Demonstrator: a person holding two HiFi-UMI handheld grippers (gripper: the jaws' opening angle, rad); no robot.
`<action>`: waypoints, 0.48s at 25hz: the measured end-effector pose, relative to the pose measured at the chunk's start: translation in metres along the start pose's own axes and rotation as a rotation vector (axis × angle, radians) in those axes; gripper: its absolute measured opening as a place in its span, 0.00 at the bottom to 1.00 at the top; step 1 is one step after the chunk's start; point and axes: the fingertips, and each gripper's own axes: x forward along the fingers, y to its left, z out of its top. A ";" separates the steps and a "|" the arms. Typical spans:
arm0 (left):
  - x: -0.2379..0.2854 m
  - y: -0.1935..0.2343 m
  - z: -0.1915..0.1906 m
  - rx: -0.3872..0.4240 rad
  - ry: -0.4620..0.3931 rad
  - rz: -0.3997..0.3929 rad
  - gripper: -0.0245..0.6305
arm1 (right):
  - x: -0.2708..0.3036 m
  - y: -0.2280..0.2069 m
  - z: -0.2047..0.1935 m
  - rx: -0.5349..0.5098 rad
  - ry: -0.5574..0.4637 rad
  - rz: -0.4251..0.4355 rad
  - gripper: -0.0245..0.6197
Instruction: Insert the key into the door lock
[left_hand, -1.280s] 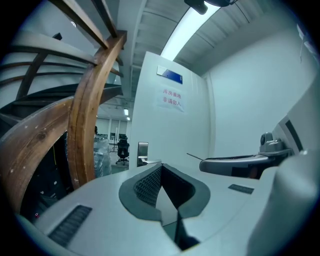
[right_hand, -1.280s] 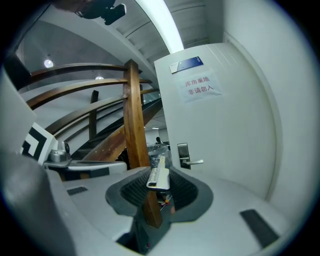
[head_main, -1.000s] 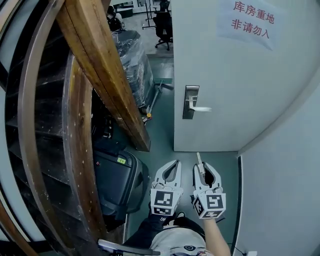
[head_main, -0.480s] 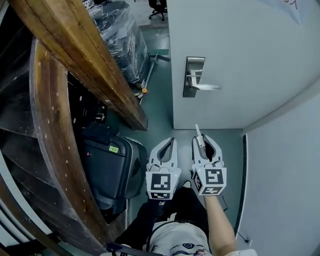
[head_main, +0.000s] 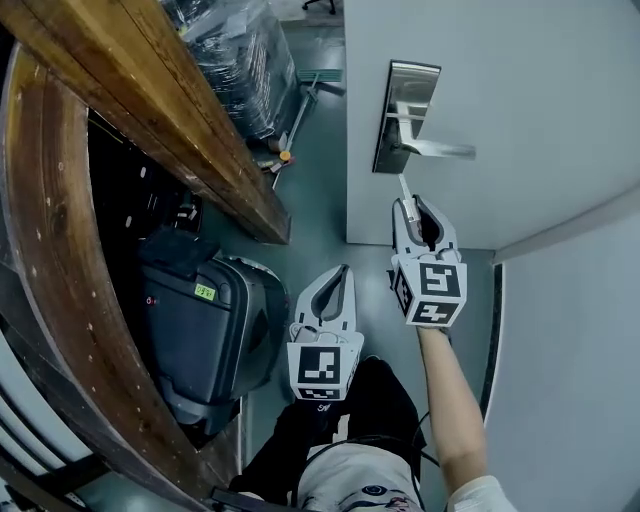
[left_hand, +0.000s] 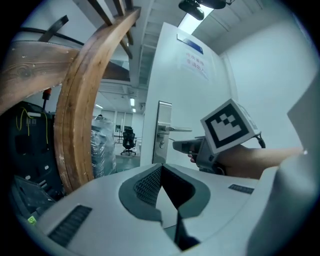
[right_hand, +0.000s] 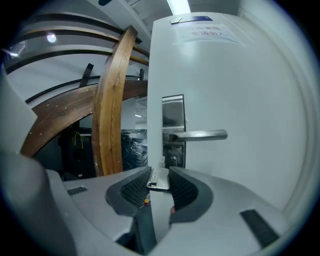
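Fingers of right gripper (right_hand: 159, 175) pinch key (head_main: 403, 187) near lock (right_hand: 173, 160) — insertion remains; left gripper (head_main: 342, 272) pressed together, empty

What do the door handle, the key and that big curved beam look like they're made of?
Door handle: metal, seemingly brushed steel; it is silvery with soft reflections.
Key: also metal, pale grey with a dull sheen.
Curved beam: wood, probably varnished; it shows brown grain lines and a slight gloss.
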 end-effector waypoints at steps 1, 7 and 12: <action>0.004 0.000 -0.003 -0.002 -0.001 -0.001 0.04 | 0.010 -0.004 -0.002 0.001 0.002 -0.005 0.22; 0.019 0.006 -0.015 -0.014 0.002 -0.010 0.04 | 0.045 -0.018 -0.007 0.003 0.001 -0.027 0.22; 0.029 0.013 -0.019 -0.009 0.008 -0.006 0.04 | 0.061 -0.022 -0.010 -0.002 0.012 -0.025 0.22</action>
